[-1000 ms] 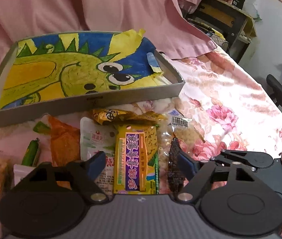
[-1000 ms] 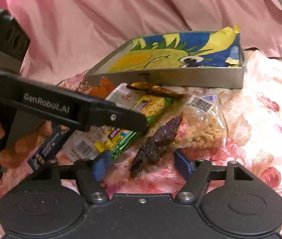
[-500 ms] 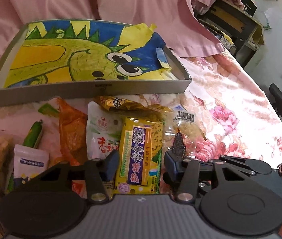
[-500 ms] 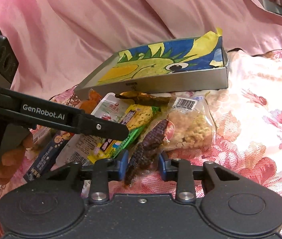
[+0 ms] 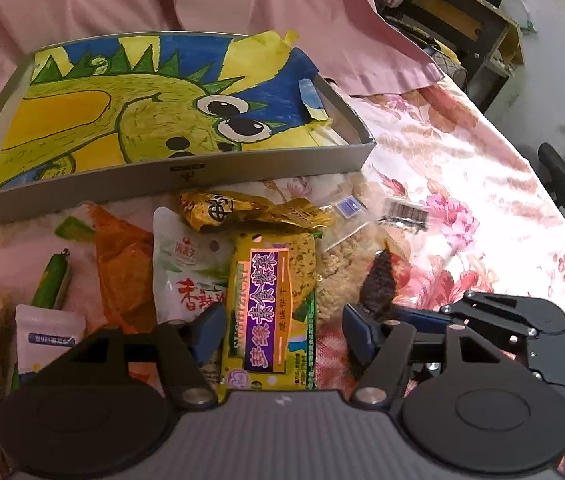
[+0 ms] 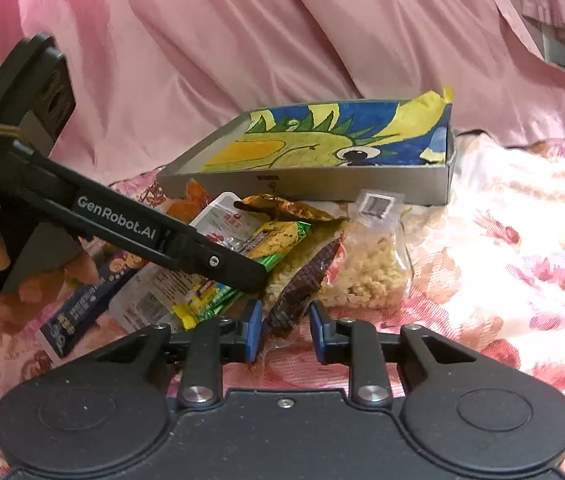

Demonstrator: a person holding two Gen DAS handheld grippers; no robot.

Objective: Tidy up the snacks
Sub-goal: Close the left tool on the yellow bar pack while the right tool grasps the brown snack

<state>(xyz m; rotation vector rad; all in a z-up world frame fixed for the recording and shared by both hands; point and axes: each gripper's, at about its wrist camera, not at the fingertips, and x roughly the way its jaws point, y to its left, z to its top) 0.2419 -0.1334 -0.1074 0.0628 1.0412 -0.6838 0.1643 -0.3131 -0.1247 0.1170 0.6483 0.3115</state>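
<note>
- Where the floral pink cloth [image 5: 462, 184] lies flat, a loose heap of crinkled snack packets sits just in front of a shallow grey cardboard tray [image 5: 186, 172], rectangular, its floor covered by a crayon-textured green dinosaur drawing on blue and yellow.
- Left gripper [image 5: 282, 332]: blue-padded jaws standing wide to either side of a glossy yellow biscuit packet [image 5: 270, 304] with a purple label, neither pad touching it.
- Right gripper [image 6: 284, 330]: jaws set narrow around the near end of a dark brown ridged snack bar [image 6: 302, 280] in clear film; whether the pads press it cannot be told.
- At 12 o'clock from the biscuit packet, a crumpled gold foil wrapper [image 5: 242, 212].
- At 9 o'clock, a white soft pouch [image 5: 186, 268], then an orange translucent bag [image 5: 122, 264], then a small green sausage-shaped stick [image 5: 52, 284].
- At 3 o'clock, a clear bag of pale puffed pieces [image 6: 370, 268], barcode sticker at its top.
- Behind the tray, smooth draped pink fabric [image 6: 242, 60].
</note>
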